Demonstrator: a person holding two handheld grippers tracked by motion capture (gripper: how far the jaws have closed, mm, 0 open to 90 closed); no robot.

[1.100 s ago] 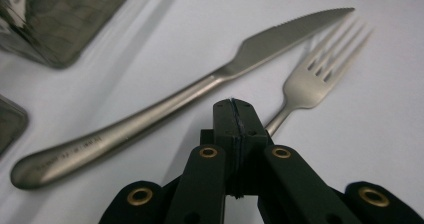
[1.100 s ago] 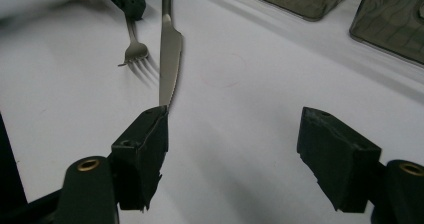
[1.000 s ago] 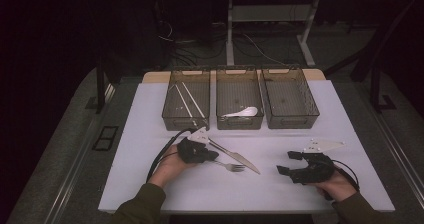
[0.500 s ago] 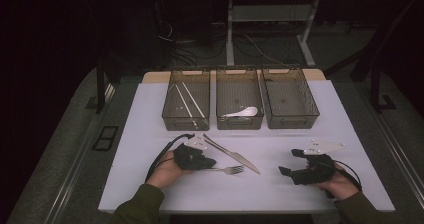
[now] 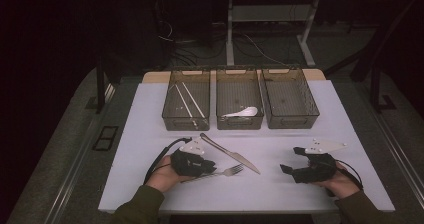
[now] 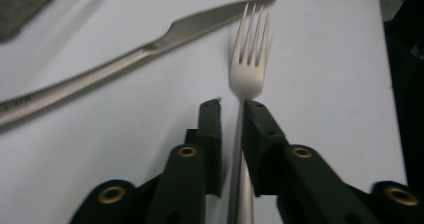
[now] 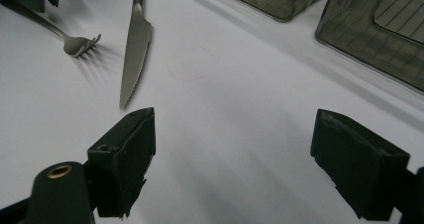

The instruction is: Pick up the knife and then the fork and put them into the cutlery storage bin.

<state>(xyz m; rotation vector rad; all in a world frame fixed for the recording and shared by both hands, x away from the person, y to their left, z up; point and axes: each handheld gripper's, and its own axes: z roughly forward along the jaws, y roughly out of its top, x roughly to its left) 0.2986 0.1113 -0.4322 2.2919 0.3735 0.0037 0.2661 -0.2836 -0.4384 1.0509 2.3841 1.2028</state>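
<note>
Black tools (image 5: 212,167), brass screws, olive sleeves (image 5: 142,208)

A fork (image 5: 226,172) lies on the table (image 5: 150,119) just before a knife (image 5: 231,154), three bins (image 5: 240,104) behind.

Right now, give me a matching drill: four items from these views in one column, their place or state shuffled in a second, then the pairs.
Column one:
1. fork
2. knife
3. white spoon
4. right gripper

Column two:
A. inside the middle bin
B. jaws wide apart, nothing between them
C. handle between the jaws of the left gripper
D. lying free on the white table, tip near the fork's tines

Pairs: 1-C, 2-D, 3-A, 4-B
</note>
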